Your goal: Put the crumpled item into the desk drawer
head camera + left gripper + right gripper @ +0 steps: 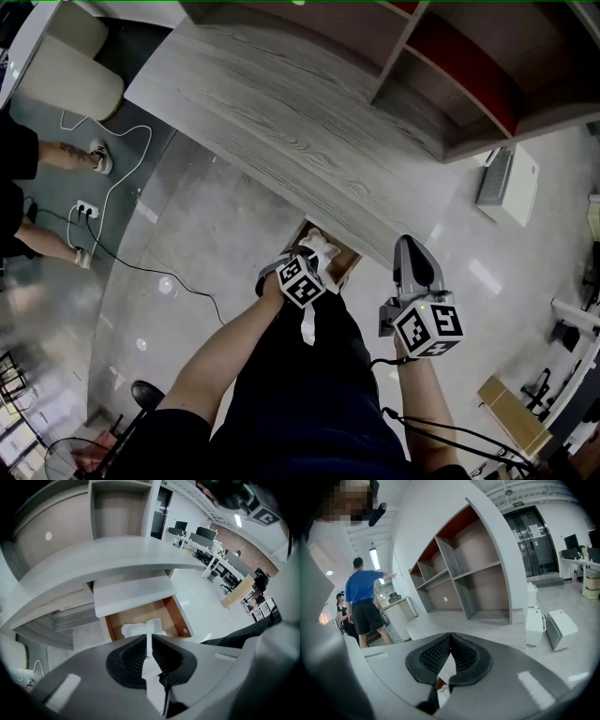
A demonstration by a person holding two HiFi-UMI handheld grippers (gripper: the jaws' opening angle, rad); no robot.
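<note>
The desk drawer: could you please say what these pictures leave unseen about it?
- Left gripper view: drawer rear lies under the desk; crumpled item near end lies behind the left gripper body.
- Head view: left gripper covers most of the drawer.
- Right gripper view: drawer outside the frame.

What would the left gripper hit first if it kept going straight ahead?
Probably the floor of the open drawer; the left gripper, shut on the white crumpled item, aims straight into it, though depth is unclear.
</note>
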